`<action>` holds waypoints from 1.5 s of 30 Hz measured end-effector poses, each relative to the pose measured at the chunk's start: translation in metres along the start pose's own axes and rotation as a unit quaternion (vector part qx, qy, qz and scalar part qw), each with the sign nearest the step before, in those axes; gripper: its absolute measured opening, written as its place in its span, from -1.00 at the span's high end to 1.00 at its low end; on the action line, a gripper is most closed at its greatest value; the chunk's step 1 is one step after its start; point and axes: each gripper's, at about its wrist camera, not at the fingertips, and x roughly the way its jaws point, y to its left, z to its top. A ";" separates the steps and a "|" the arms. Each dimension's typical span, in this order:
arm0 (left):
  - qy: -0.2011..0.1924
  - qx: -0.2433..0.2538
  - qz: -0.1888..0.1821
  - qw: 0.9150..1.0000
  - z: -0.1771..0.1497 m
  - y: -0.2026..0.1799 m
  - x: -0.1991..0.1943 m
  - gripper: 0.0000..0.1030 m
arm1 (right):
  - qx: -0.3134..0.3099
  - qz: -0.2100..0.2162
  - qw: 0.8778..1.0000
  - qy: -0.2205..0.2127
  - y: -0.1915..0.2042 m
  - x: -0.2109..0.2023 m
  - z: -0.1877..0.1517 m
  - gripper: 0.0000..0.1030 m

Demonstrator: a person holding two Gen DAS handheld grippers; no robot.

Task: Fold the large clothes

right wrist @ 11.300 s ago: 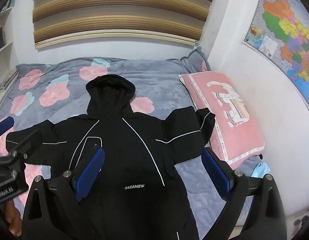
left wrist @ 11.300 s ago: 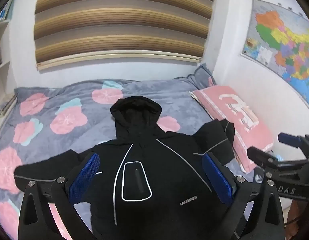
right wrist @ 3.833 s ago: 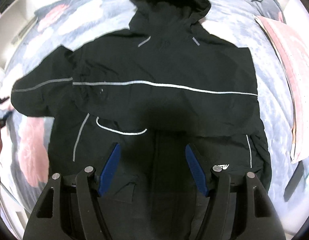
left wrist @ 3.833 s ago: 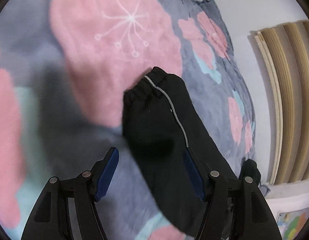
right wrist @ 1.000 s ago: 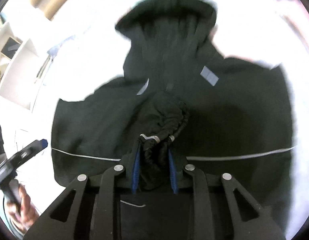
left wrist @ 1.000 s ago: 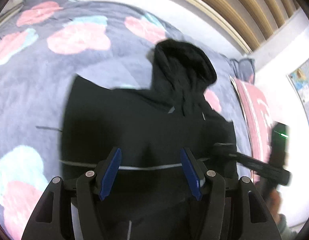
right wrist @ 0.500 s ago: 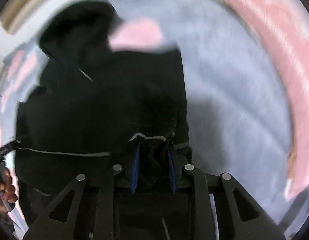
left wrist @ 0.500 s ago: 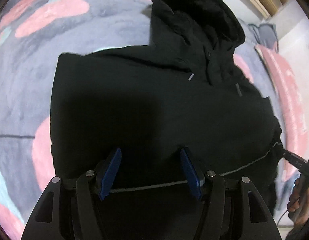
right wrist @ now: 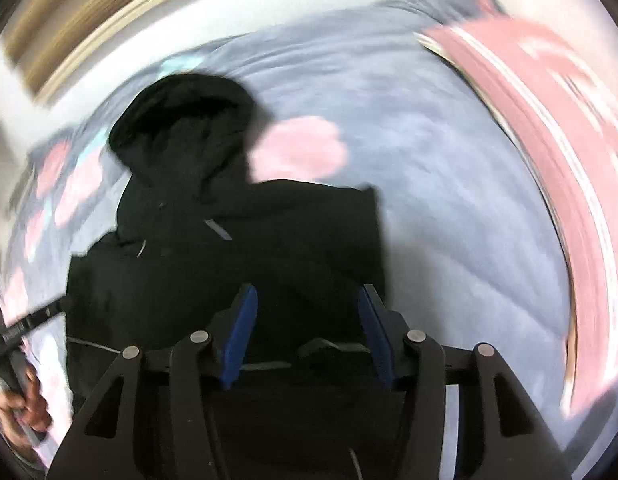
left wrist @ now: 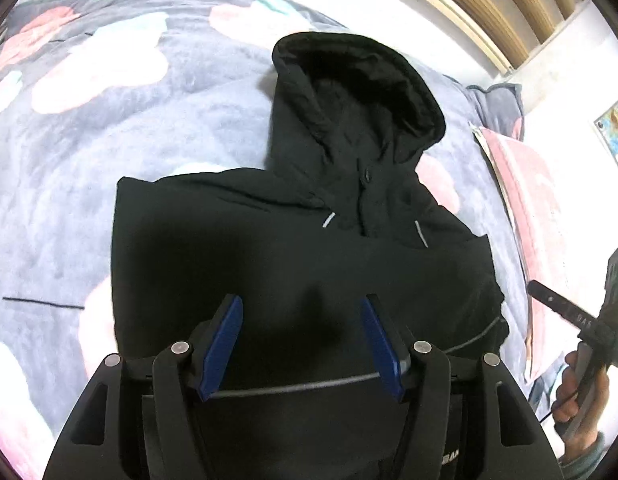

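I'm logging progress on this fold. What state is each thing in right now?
Black hooded jacket: flat on the bed, both sleeves folded in across the body.
Hood: not folded, lying past the collar.
Left gripper: open, nothing between the pads.
Right gripper: jaws opening, cuff released below them.
Pink pillow: beside the jacket, untouched.

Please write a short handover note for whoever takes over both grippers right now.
Left gripper: jaws open, empty, above the jacket.
Right gripper: jaws opening, nothing pinched between them.
The black hooded jacket lies flat on the flowered blanket, hood toward the wall, pink pillow beside it.
Done: both sleeves folded in across the body.
Left: fold the body and hood.
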 end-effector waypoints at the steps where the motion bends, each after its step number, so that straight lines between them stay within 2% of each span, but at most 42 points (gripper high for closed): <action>1: 0.006 -0.002 0.006 1.000 0.000 0.002 0.004 -0.22 | -0.023 -0.017 1.000 0.008 0.012 0.015 0.000 -0.09; 4: 0.047 -0.027 0.042 0.998 -0.002 0.022 0.042 -0.22 | -0.060 -0.065 0.993 0.074 0.028 0.077 -0.013 -0.05; 5: 0.053 -0.034 0.038 0.997 -0.004 0.029 0.051 -0.22 | -0.062 -0.068 0.992 0.090 0.027 0.095 -0.019 -0.03; 7: 0.044 -0.034 0.033 0.998 -0.006 0.033 0.056 -0.22 | -0.054 -0.062 0.993 0.085 0.021 0.103 -0.019 -0.02; 11: 0.049 -0.001 0.063 0.997 -0.003 0.020 0.063 -0.22 | -0.027 -0.041 0.994 0.103 0.008 0.096 -0.010 -0.01; 13: 0.045 0.006 0.063 0.997 -0.003 0.015 0.054 -0.22 | -0.023 -0.029 0.994 0.100 0.003 0.080 -0.005 -0.01; 14: 0.042 0.008 0.056 0.998 -0.003 0.013 0.047 -0.22 | -0.022 -0.020 0.995 0.092 0.000 0.067 -0.005 -0.02; 17: 0.024 0.008 0.006 1.000 -0.011 0.010 0.009 -0.22 | -0.037 0.019 0.998 0.041 -0.001 0.015 -0.012 -0.06; 19: 0.012 0.018 -0.009 1.000 -0.017 0.008 -0.010 -0.22 | -0.050 0.020 0.998 0.036 -0.001 0.002 -0.025 -0.06; 21: 0.015 0.023 -0.008 1.000 -0.028 0.009 -0.017 -0.22 | -0.057 0.005 0.997 0.052 -0.004 0.006 -0.040 -0.06; 23: 0.026 0.015 0.028 0.999 -0.037 0.019 -0.008 -0.22 | -0.063 -0.020 0.994 0.085 -0.008 0.034 -0.055 -0.01; 24: 0.039 -0.008 0.049 0.998 -0.043 0.030 0.006 -0.22 | -0.059 -0.020 0.993 0.096 -0.008 0.043 -0.068 0.02; 25: 0.044 -0.022 0.043 0.998 -0.046 0.037 0.015 -0.22 | -0.055 -0.018 0.993 0.101 -0.007 0.051 -0.074 0.01; 28: 0.051 -0.005 0.059 0.997 -0.037 0.029 0.021 -0.22 | -0.063 -0.029 0.991 0.111 -0.004 0.052 -0.069 0.01; 29: 0.050 -0.001 0.057 0.997 -0.032 0.024 0.016 -0.22 | -0.063 -0.027 0.991 0.115 -0.003 0.046 -0.063 0.01; 31: 0.015 0.000 0.032 0.999 -0.018 0.017 -0.005 -0.22 | -0.051 -0.002 0.993 0.109 -0.005 0.030 -0.049 0.01; 33: -0.036 0.015 0.011 0.999 0.010 0.007 -0.031 -0.22 | -0.038 0.027 0.996 0.077 -0.011 0.008 -0.029 0.00; 35: -0.065 0.035 0.015 0.997 0.046 0.000 -0.041 -0.22 | -0.022 0.040 0.998 0.047 -0.015 -0.003 0.003 -0.01; 38: -0.091 0.037 0.019 0.995 0.094 -0.004 -0.033 -0.22 | 0.003 0.068 0.998 -0.003 -0.012 -0.002 0.064 -0.02; 41: -0.095 0.020 0.021 0.995 0.145 -0.005 -0.007 -0.22 | 0.007 0.061 0.997 -0.038 0.005 0.021 0.128 -0.04; 45: -0.085 0.000 0.024 0.996 0.190 -0.002 0.035 -0.22 | 0.010 0.076 0.996 -0.042 0.015 0.062 0.181 -0.04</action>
